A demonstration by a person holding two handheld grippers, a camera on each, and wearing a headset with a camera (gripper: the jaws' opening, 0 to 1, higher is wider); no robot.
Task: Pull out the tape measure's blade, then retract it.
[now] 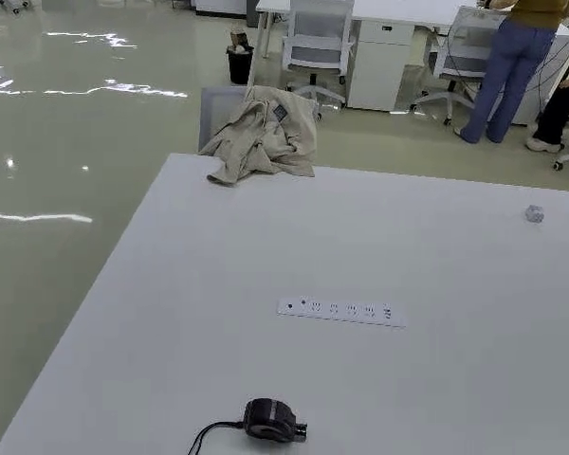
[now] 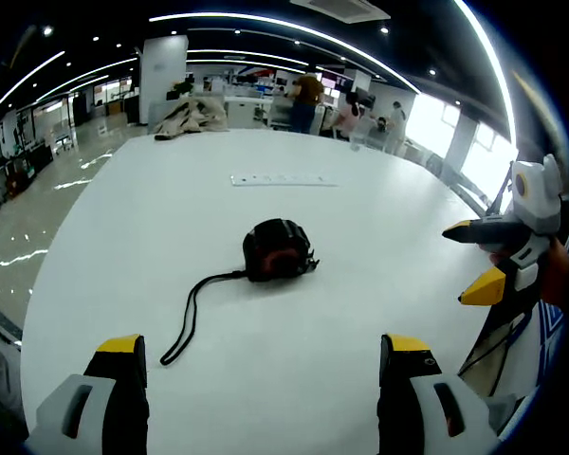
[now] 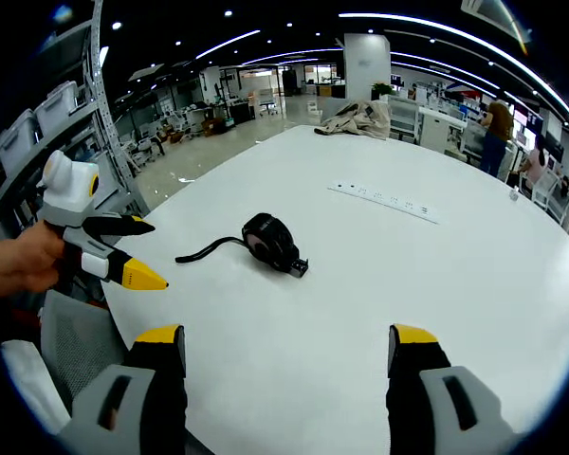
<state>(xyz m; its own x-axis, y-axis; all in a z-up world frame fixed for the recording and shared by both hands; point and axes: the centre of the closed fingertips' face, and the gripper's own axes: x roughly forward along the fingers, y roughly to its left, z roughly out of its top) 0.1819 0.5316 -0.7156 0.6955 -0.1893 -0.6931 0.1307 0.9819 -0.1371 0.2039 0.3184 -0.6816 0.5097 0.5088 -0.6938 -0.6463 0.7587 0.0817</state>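
A black tape measure with a black wrist cord lies near the front edge of the white table, its blade fully wound in. In the left gripper view the tape measure sits ahead of my open left gripper, well clear of the yellow-tipped fingers. In the right gripper view the tape measure lies ahead of my open right gripper, with its cord trailing left. The right gripper shows at the right edge of the left gripper view, and the left gripper at the left of the right gripper view. Both hold nothing.
A white power strip lies flat in the table's middle. A beige jacket is draped over a chair at the far edge. A small crumpled object sits far right. A person stands by desks beyond.
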